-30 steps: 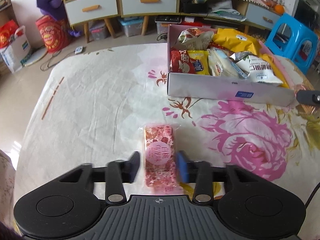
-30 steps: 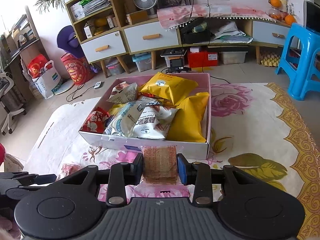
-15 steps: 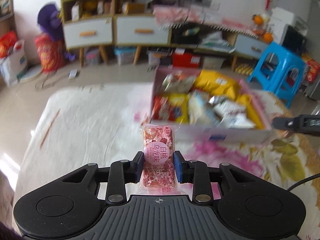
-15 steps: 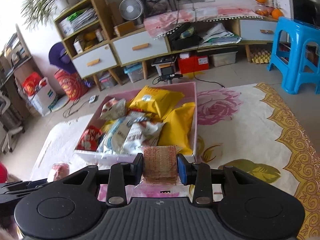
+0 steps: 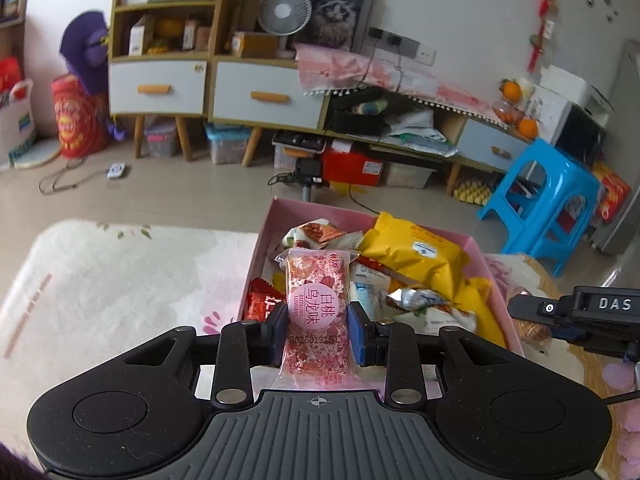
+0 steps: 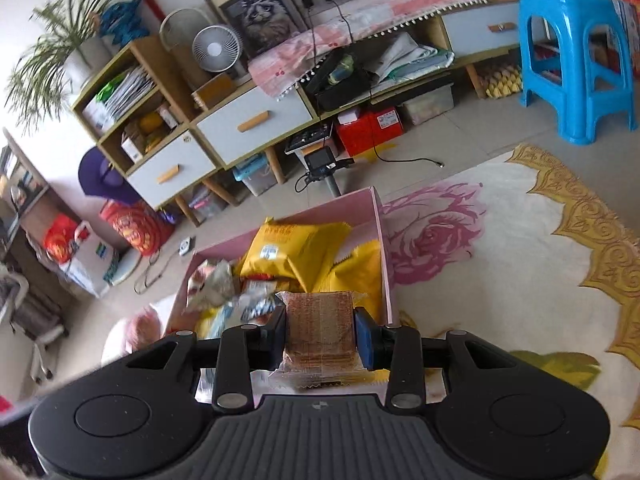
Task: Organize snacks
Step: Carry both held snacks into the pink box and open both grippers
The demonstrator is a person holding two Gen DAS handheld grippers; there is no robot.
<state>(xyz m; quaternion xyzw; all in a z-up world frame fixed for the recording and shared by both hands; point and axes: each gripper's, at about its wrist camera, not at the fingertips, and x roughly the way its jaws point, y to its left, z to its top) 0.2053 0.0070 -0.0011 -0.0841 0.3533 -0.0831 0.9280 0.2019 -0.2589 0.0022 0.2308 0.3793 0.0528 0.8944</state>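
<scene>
Left gripper (image 5: 316, 330) clenched on pink snack packet (image 5: 316, 304), raised over pink box (image 5: 256, 264) near edge, likely for drop-in. Right gripper (image 6: 320, 334) clenched on brown wafer packet (image 6: 318, 322), also above box. Box holds yellow bags (image 5: 412, 254), sits on floral-covered tabletop (image 6: 500, 240).

A lived-in home living room, shown by the long wooden sideboard (image 5: 216, 92) along the wall, a small fan (image 5: 284, 10) and framed cat picture (image 5: 340, 10) on top of it, a blue plastic stool (image 5: 540, 200) at its right end
</scene>
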